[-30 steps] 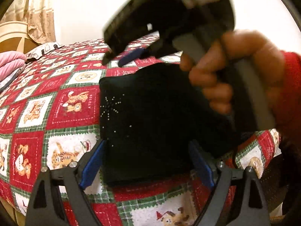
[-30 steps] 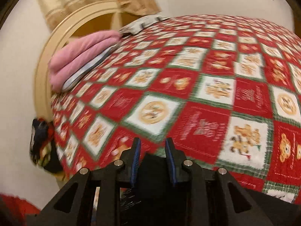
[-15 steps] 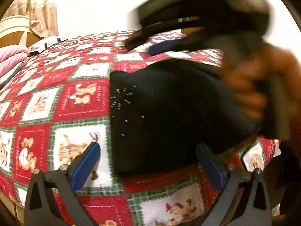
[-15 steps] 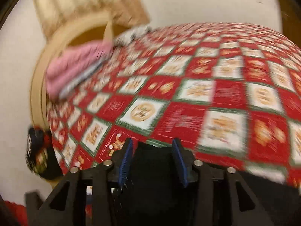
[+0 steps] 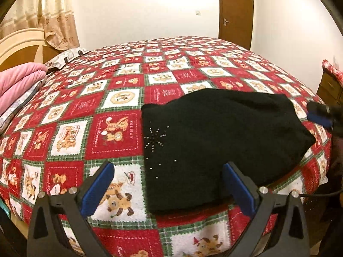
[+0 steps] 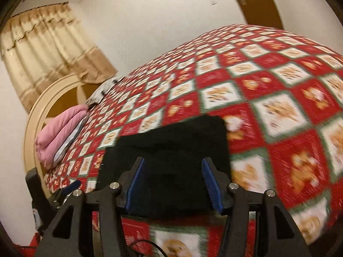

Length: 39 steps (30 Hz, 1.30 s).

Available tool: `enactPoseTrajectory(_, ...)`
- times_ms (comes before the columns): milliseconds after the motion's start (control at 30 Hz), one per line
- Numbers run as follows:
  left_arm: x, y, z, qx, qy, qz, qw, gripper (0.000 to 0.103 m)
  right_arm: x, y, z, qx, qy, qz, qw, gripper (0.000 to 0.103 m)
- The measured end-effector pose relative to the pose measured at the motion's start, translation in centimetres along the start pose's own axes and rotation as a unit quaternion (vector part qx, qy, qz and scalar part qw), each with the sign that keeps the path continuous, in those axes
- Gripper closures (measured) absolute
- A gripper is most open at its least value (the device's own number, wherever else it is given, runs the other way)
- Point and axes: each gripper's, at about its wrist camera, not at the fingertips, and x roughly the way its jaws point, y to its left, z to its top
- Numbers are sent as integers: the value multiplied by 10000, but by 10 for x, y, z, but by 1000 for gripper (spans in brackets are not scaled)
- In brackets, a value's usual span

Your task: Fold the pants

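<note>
The black pants [image 5: 216,141] lie folded into a compact bundle near the front edge of the bed, with small silver studs on the left part. My left gripper [image 5: 169,184] is open and empty, hovering just in front of the bundle. My right gripper [image 6: 173,180] is open and empty, its blue pads spread over the near edge of the pants [image 6: 171,156]. The right gripper's tip [image 5: 319,115] shows at the right edge of the left wrist view. The left gripper [image 6: 64,190] shows at lower left in the right wrist view.
The bed has a red, white and green teddy-bear quilt [image 5: 115,128]. A pink folded blanket [image 5: 19,81] lies by the cream headboard [image 5: 19,45] at left. A curtain [image 5: 53,17], a brown door [image 5: 234,15] and a dresser [image 5: 331,85] stand around the bed.
My right gripper has opened wide, let go of the pants and pulled back off to the right. The pants now lie flat and still. My left gripper stayed open.
</note>
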Motion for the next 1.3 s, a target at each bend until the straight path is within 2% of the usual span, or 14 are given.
enactPoseTrajectory(133,-7,-11,-7,193,-71,-124,9997,0,-2,-27,-2,471,42,-422,9980,45)
enactPoseTrajectory(267,-16,-12,-11,271,-152,-288,9991,0,-14,-57,-1,1075,-200,-514,9927,45)
enactPoseTrajectory(433,-13,-5,-6,49,-139,-342,9993,0,-18,-72,-1,1325,-325,-316,9902,45)
enactPoseTrajectory(600,-6,1,10,201,-324,-206,9991,0,-8,-69,4,1248,-374,-26,9915,44)
enactPoseTrajectory(667,-1,9,22,4,-371,-297,9989,0,0,-70,6,1196,-429,40,9919,34)
enactPoseTrajectory(700,2,13,25,-94,-357,-363,9987,0,5,-72,5,1226,-441,86,9914,28)
enactPoseTrajectory(767,14,22,33,-384,-235,-545,9975,0,22,-77,1,1407,-298,127,9895,28)
enactPoseTrajectory(833,32,27,34,-637,63,-670,9957,0,39,-82,-9,1691,-12,294,9852,28)
enactPoseTrajectory(900,49,29,30,-779,367,-731,9936,0,36,-75,-16,1555,-263,244,9872,25)
enactPoseTrajectory(967,62,31,21,-929,637,-830,9902,0,40,-62,-21,1290,-104,95,9915,25)
enactPoseTrajectory(1033,61,31,15,-964,468,-866,9905,0,43,-49,-23,1048,48,-5,9945,25)
enactPoseTrajectory(1100,59,28,14,-849,442,-845,9918,0,47,-35,-29,927,248,105,9953,25)
enactPoseTrajectory(1200,58,31,12,-845,381,-976,9909,0,49,-20,-32,543,311,-131,9980,25)
enactPoseTrajectory(1300,56,34,10,-890,341,-1095,9894,0,49,-23,-34,631,310,-63,9975,40)
